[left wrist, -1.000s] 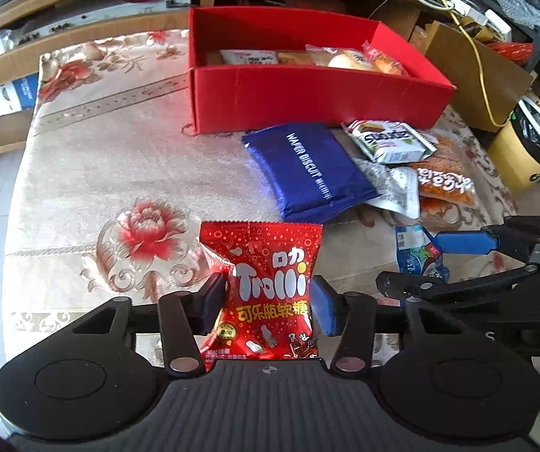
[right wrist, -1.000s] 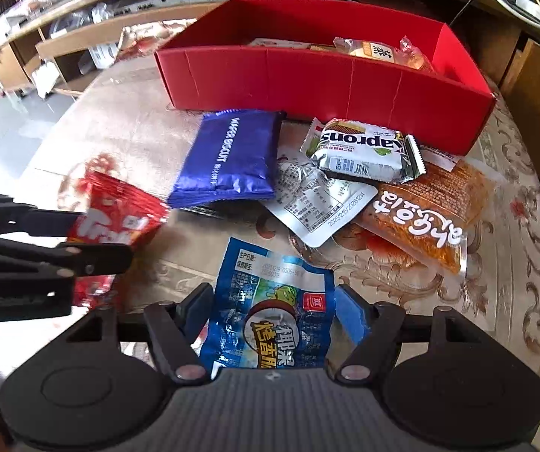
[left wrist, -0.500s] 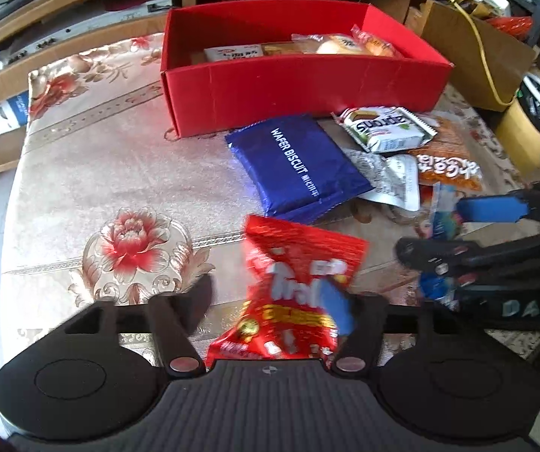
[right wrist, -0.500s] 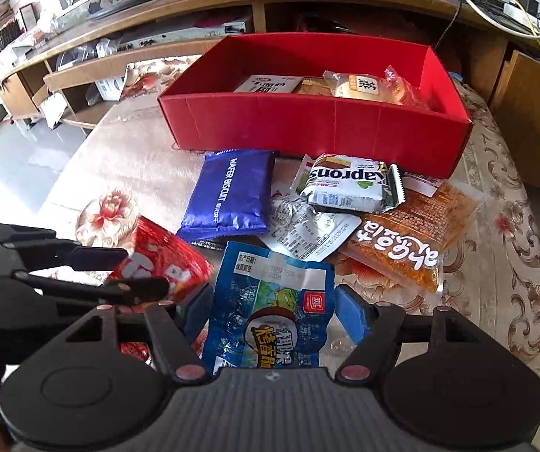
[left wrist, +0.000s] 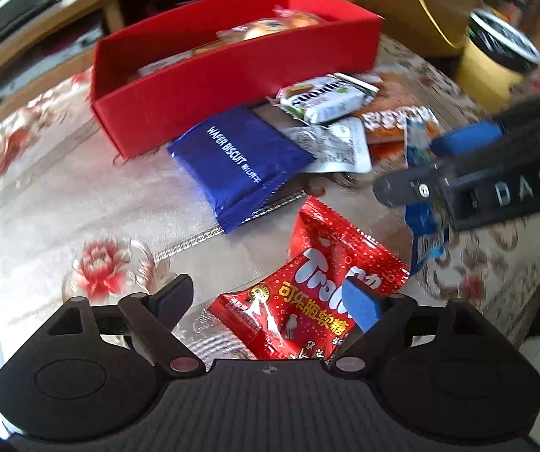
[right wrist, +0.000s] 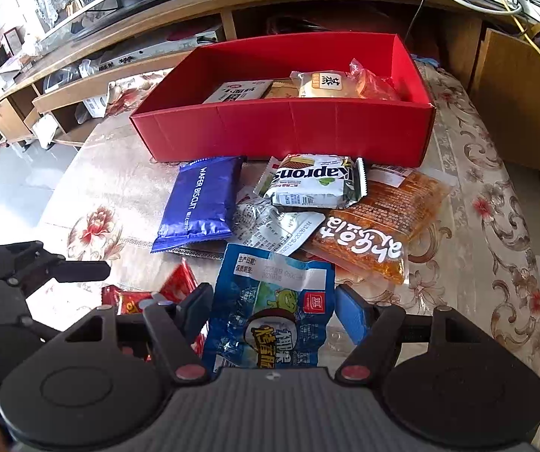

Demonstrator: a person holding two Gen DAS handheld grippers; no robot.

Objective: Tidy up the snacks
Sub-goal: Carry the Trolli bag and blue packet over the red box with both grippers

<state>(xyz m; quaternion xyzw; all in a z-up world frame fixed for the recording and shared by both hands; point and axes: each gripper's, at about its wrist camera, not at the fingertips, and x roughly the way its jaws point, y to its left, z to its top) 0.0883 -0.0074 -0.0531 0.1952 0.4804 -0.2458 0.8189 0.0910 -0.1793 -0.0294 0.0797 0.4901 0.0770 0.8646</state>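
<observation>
Lying askew on the floral tablecloth (left wrist: 81,196), the red Trolli bag (left wrist: 307,301) sits between the fingers of the left gripper (left wrist: 270,301), whose jaws have just been opening and now stand apart, the left finger clear of the bag. The right gripper (right wrist: 273,309) is clamped on a blue snack packet (right wrist: 270,312), lifted above the table. Farther off, the red box (right wrist: 289,128) holds several snacks. Before its near wall lie the blue wafer biscuit pack (right wrist: 198,199), a white-green wafer pack (right wrist: 313,182) and an orange packet (right wrist: 375,226).
</observation>
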